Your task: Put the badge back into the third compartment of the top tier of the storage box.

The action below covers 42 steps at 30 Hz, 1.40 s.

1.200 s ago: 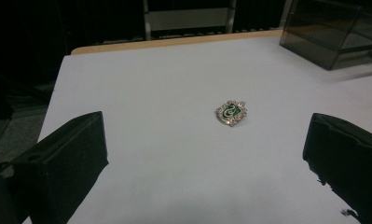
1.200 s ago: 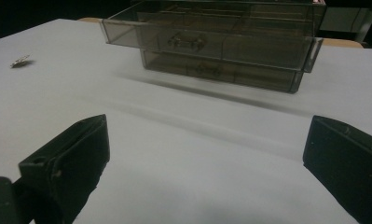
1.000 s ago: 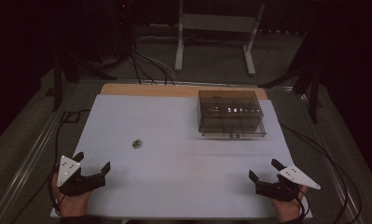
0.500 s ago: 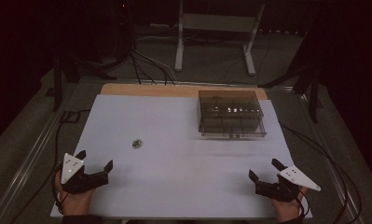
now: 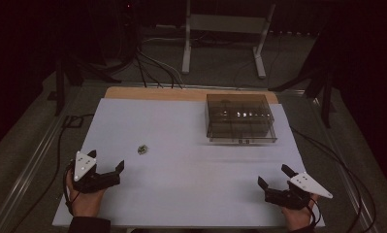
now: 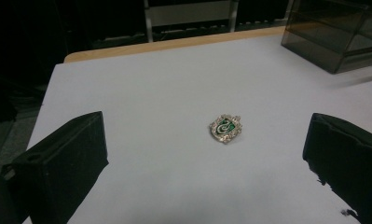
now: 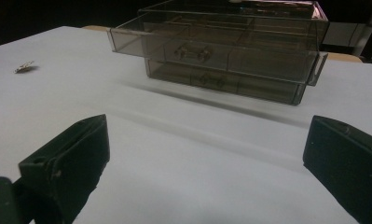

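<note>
While both my grippers rested at the near edge of the white table point(image 5: 191, 194), my left gripper point(image 5: 105, 165) stood spread wide and empty, facing the green-and-silver crest brooch point(image 6: 225, 128) lying flat just ahead. My right gripper point(image 5: 273, 175), equally released, faced the smoky clear drawer box point(image 7: 230, 51), its upper drawer partly out.

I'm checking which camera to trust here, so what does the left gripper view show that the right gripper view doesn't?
The left gripper view shows the badge close up between its open jaws: a silver crest with a green centre, lying flat on the white table. The right gripper view shows the smoky clear drawer box from the front, its upper drawer pulled partly out. Both show the table, the box, the badge and a wide-open claw.
</note>
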### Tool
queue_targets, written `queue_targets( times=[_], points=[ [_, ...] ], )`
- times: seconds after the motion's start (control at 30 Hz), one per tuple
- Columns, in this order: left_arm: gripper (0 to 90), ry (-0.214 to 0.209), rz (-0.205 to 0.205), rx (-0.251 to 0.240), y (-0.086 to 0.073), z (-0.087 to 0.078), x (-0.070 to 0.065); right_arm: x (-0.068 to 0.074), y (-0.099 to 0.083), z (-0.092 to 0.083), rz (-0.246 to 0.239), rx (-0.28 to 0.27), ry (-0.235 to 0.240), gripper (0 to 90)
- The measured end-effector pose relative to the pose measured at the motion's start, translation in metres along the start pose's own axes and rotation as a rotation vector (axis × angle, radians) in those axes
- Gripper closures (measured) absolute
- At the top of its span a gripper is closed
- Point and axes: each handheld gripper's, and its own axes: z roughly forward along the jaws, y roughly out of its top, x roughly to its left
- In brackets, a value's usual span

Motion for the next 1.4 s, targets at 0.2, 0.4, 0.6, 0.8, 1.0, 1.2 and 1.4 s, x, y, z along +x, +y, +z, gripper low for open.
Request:
queue_targets(
  times=[0.2,0.4,0.6,0.8,1.0,1.2,1.4],
  points=[
    [0.5,-0.004,0.009,0.001,0.005,0.008,-0.005,0.0,0.0,0.0,0.001,-0.004,0.0,0.8],
    [0.6,-0.011,0.016,-0.001,0.01,0.016,-0.009,-0.001,0.001,0.0,-0.005,-0.013,0.0,0.8],
    [0.5,-0.012,0.029,0.008,0.014,0.025,-0.013,-0.001,0.001,0.001,-0.005,-0.018,0.001,0.8],
    [0.6,-0.03,0.032,0.018,0.016,0.036,-0.016,-0.001,0.001,0.001,-0.002,-0.02,0.0,0.8],
    [0.6,-0.053,0.024,0.019,0.019,0.047,-0.019,-0.002,0.001,0.001,0.001,-0.022,-0.004,0.8],
    [0.5,-0.055,0.042,0.026,0.024,0.055,-0.023,-0.002,0.001,0.001,0.002,-0.023,-0.006,0.8],
    [1.1,-0.053,0.038,0.059,0.024,0.066,-0.025,-0.003,0.001,0.001,0.006,-0.023,-0.008,0.8]
  ],
)
